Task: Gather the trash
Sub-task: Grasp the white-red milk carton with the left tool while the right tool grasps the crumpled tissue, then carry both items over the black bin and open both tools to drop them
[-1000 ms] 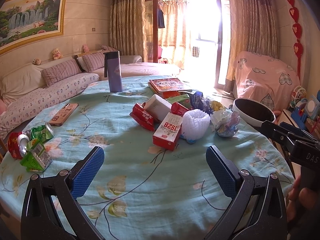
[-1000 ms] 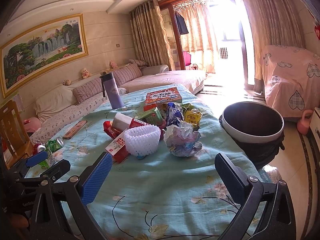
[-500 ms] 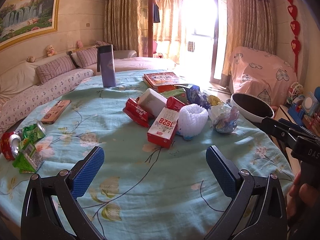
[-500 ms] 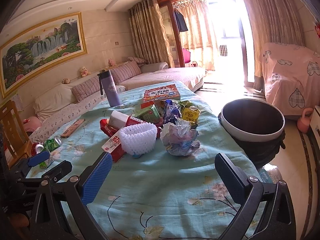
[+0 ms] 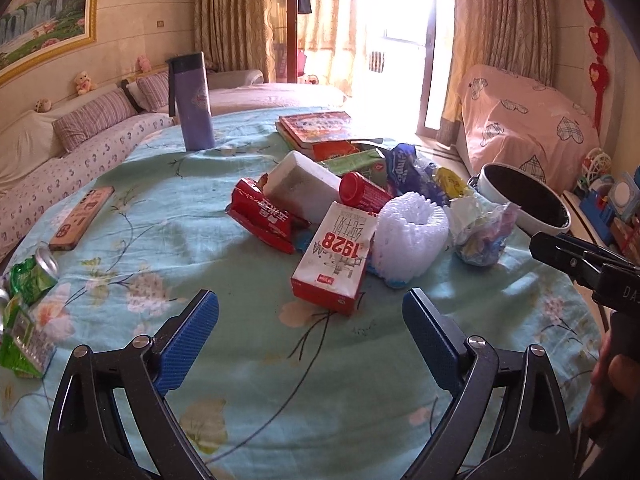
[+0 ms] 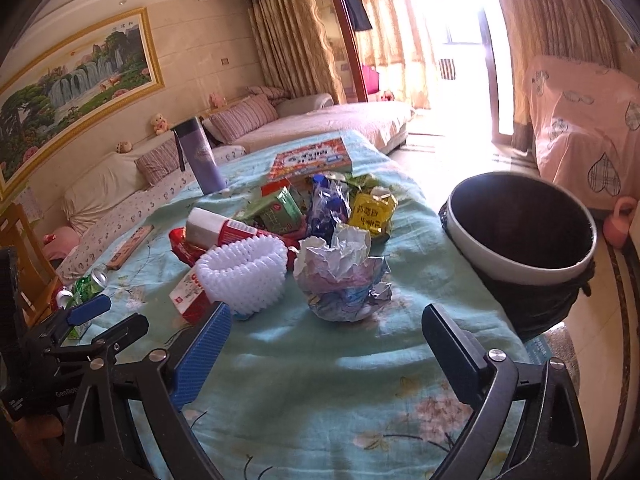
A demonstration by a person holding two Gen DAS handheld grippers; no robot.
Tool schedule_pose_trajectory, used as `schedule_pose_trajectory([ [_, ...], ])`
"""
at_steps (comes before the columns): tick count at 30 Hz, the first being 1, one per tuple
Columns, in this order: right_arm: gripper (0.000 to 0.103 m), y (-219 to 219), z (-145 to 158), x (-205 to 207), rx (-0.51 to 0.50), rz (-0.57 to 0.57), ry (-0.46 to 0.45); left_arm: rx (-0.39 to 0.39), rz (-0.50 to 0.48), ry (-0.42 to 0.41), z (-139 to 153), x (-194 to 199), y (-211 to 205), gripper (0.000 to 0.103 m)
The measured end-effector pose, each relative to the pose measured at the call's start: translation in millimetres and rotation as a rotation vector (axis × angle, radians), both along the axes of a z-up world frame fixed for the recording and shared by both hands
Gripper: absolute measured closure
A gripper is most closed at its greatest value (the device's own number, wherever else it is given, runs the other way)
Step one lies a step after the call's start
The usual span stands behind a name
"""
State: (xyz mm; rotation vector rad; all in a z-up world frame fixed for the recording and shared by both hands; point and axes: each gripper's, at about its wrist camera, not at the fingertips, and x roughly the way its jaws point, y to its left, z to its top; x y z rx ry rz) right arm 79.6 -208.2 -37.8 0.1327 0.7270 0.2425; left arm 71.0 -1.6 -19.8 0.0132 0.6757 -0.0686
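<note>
Two grippers hover over a table (image 5: 168, 216) draped in a light blue floral cloth. Left gripper (image 5: 310, 320) has its jaws spread wide, nothing between them, having just narrowed slightly; right gripper (image 6: 326, 334) is the same, jaws apart and bare. Trash sits heaped mid-table: a red-and-white carton (image 5: 334, 258), white foam netting (image 6: 244, 276), crumpled paper (image 6: 340, 280) and a yellow packet (image 6: 372, 210). Just beside the table's right edge stands a bin (image 6: 520, 268) lined in black
</note>
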Motion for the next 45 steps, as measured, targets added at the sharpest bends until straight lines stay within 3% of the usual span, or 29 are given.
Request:
schedule_pose_trajectory([
  [6, 0.014, -8, -16, 30, 0.025, -0.001, 0.064, 0.017, -0.015, 0.058, -13, 33, -4, 0.008],
  [10, 0.026, -9, -24, 45, 0.029, 0.006, 0.093, 0.02, -0.034, 0.115, -23, 50, -10, 0.009],
  [12, 0.041, -8, -29, 51, 0.029, 0.011, 0.106, 0.012, -0.051, 0.139, -27, 55, -12, 0.022],
  [13, 0.055, -8, -30, 53, 0.027, 0.012, 0.114, 0.008, -0.063, 0.156, -30, 58, -13, 0.04],
  [14, 0.064, -9, -32, 55, 0.03, 0.015, 0.119, 0.004, -0.075, 0.172, -32, 60, -14, 0.05],
  [17, 0.072, -11, -31, 54, 0.04, 0.018, 0.112, 0.003, -0.074, 0.156, -30, 55, -14, 0.051],
  [24, 0.076, -20, -15, 46, 0.059, 0.008, 0.068, -0.02, -0.043, 0.044, 4, 30, -12, 0.051],
  [30, 0.08, -32, 0, 38, 0.078, -0.01, 0.03, -0.028, -0.092, -0.026, 33, 23, -31, 0.051],
  [45, 0.081, -96, 18, 29, 0.092, -0.127, -0.013, -0.017, -0.294, -0.004, 40, 42, -134, 0.051],
])
